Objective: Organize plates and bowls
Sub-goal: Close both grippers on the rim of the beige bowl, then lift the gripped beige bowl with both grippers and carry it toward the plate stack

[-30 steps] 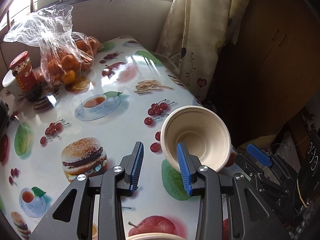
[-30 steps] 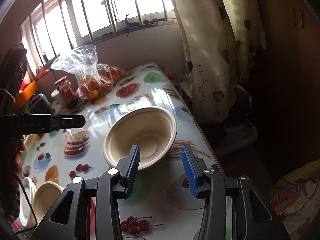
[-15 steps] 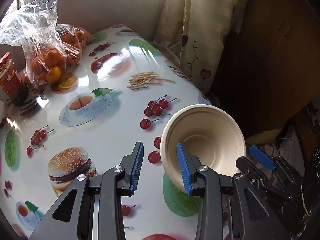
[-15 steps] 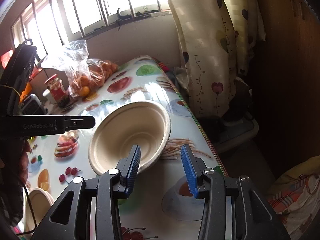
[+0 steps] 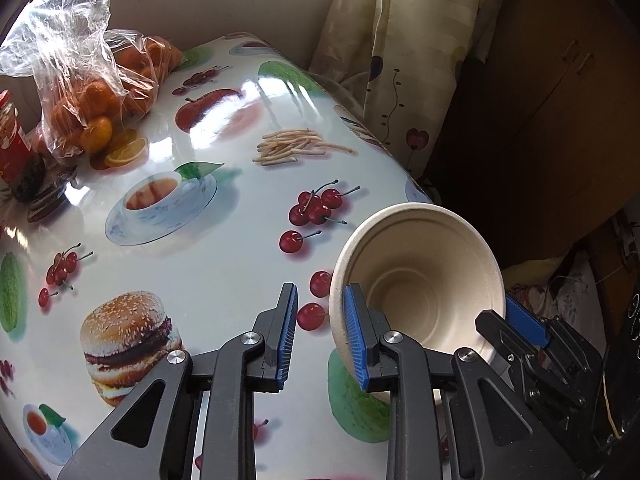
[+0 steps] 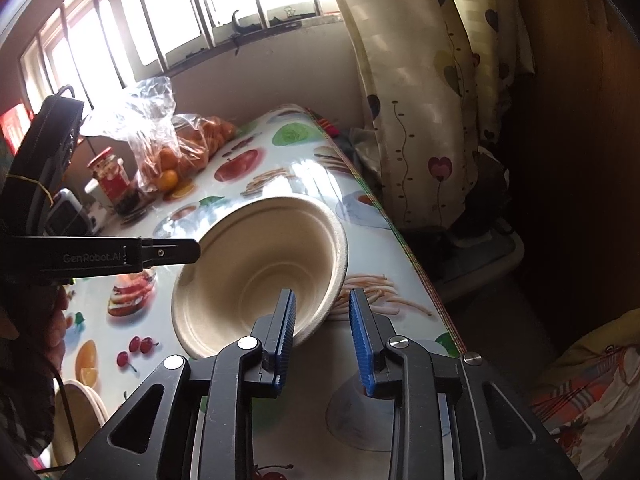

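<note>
The bowl [image 5: 424, 280] is pale beige moulded fibre, matte, with a rolled rim and stepped rings down to a small flat bottom. It is empty and tips its opening toward both cameras, at the right edge of the fruit-printed tabletop [image 5: 200, 264].

The left gripper [image 5: 320, 290] straddles the bowl's left rim. Its right jaw lies inside against the wall, and its left jaw stands outside with a clear gap. The right gripper [image 6: 321, 294] straddles the opposite rim, with its left jaw inside the bowl [image 6: 248, 272] and its right jaw outside, apart from it. Neither pair pinches yet, and I cannot tell whether the bowl's base rests on the tabletop.

Against a second ago, both pairs of jaws have just been closing with the rim between them. The bowl sits nearer and larger in both views. The window bars have left the left wrist view. A second stack of bowls [image 6: 80, 412] lies well left of the right jaws.
</note>
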Demonstrator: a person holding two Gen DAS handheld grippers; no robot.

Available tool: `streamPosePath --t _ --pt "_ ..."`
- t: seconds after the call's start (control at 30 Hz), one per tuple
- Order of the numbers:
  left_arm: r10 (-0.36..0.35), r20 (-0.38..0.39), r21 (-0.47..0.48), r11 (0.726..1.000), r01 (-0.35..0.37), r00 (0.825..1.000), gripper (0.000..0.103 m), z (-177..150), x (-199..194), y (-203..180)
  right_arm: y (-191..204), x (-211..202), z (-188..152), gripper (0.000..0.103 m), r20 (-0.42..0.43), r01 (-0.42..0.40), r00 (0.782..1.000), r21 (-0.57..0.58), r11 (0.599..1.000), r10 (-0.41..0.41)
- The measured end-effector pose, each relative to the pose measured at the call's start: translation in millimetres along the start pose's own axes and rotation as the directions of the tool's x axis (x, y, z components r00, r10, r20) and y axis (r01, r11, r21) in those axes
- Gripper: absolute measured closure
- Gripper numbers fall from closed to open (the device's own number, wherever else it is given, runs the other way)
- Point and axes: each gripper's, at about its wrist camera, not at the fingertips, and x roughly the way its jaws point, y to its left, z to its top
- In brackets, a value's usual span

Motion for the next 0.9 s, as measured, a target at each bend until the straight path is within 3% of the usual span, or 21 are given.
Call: streamPosePath --t 0.17,0.3,0.9 --pt "-0.01 -0.002 0.008 1.0 0.01 1.0 0.09 0.0 0.8 -3.2 0.4 -0.1 0.3 0.08 0.001 -0.005 1.0 0.003 1.0 0.005" --pt "-0.013 0.002 0.011 1.0 0.013 1.0 0.094 -0.3 0.1 -5.0 1.6 0.4 0.8 0.082 0.004 -0.004 1.0 0.001 1.0 0.004" --pt "-0.017 0.009 0.002 1.0 0.017 1.0 0.095 -0.9 -3.1 -6.0 1.6 1.0 1.7 0.085 0.002 -0.003 1.0 0.009 1.0 0.003"
